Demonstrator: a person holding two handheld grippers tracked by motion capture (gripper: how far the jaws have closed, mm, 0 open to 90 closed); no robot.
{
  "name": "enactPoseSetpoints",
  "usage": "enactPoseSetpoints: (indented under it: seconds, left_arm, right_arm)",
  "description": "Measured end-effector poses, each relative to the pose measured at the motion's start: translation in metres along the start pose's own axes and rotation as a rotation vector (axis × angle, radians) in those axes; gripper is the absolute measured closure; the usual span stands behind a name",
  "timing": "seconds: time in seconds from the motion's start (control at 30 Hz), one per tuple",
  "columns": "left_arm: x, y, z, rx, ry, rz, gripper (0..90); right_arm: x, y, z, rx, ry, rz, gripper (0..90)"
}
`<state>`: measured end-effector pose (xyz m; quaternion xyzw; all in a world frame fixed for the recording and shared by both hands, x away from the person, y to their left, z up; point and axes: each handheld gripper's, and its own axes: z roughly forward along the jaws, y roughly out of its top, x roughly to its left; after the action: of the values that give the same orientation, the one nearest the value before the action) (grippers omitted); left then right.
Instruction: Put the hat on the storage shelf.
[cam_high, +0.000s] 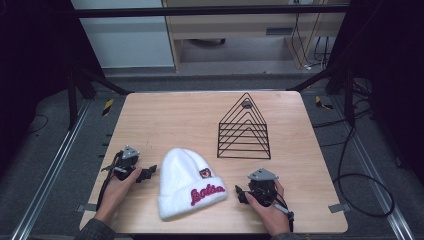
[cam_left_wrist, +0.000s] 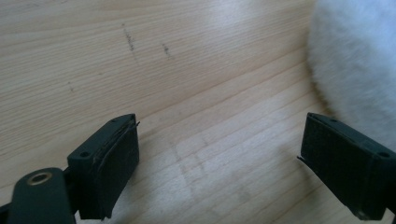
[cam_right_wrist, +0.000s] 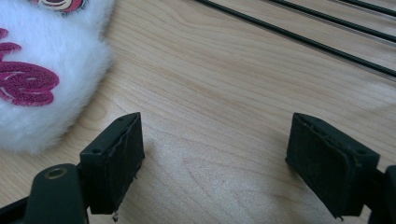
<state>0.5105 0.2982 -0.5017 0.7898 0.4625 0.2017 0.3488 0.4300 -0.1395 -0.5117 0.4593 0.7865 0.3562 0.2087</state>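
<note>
Wood-grain tabletop (cam_high: 165, 117) carried a white fleece beanie (cam_high: 189, 183) with a red script logo near the person's edge, lying flat between the two grippers, and a black wire pyramid rack (cam_high: 244, 128) stood well apart behind it. Judging by that, the work had barely begun: the beanie lay untouched and nothing sat on the rack. The left gripper (cam_high: 146, 173) rested just beside the hat's left side with its jaws apart and empty; the right gripper (cam_high: 239, 192) sat near the cuff, jaws likewise spread on nothing. The right gripper view caught the red lettering (cam_right_wrist: 25, 81) and the rack's base wires (cam_right_wrist: 299, 37), while the left gripper view gave plain fleece (cam_left_wrist: 357, 60) at its edge.
</note>
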Motion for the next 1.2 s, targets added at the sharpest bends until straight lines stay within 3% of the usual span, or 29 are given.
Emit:
enactPoseSetpoints:
  seconds: [0.17,0.3,0.33,0.37,0.47,0.63,0.77,0.87,0.9,1.0,1.13,1.2]
  left_arm:
    - [-0.006,0.018,-0.004,0.021,0.006,0.029,12.4]
    - [-0.018,0.048,-0.009,0.034,-0.008,0.089,12.8]
    - [-0.018,0.048,-0.009,0.034,-0.008,0.089,13.6]
    - [-0.023,0.063,-0.01,0.042,-0.02,0.11,14.4]
    - [-0.029,0.08,-0.011,0.073,-0.051,0.131,17.1]
    - [-0.041,0.093,-0.004,0.134,-0.091,0.174,22.2]
    - [-0.049,0.095,0.012,0.172,-0.133,0.181,25.7]
    - [-0.049,0.091,0.025,0.243,-0.132,0.207,26.9]
    - [-0.049,0.091,0.025,0.243,-0.132,0.207,28.3]
    - [-0.046,0.087,0.034,0.264,-0.132,0.186,34.0]
    - [-0.045,0.079,0.042,0.283,-0.19,0.146,42.8]
    - [-0.046,0.079,0.043,0.291,-0.22,0.142,52.6]
  right_arm:
    - [0.0,0.0,0.0,-0.001,0.002,-0.002,17.1]
    - [0.0,0.001,0.001,-0.002,0.005,-0.011,17.6]
    - [0.0,0.001,0.001,-0.003,0.01,-0.002,19.3]
    - [0.0,0.002,0.0,-0.002,0.02,-0.006,20.1]
    - [0.001,0.006,-0.005,-0.023,0.014,-0.007,22.8]
    - [-0.001,0.018,-0.019,-0.045,0.012,-0.026,27.5]
    - [-0.002,0.022,-0.023,-0.043,0.013,-0.025,28.3]
    - [-0.002,0.023,-0.024,-0.05,0.014,-0.029,28.3]
    - [-0.002,0.023,-0.024,-0.05,0.014,-0.029,28.3]
    - [-0.001,0.023,-0.023,-0.047,0.014,-0.035,28.3]
    - [-0.001,0.024,-0.023,-0.05,0.018,-0.035,28.3]
    - [0.0,0.024,-0.023,-0.052,0.019,-0.039,28.2]
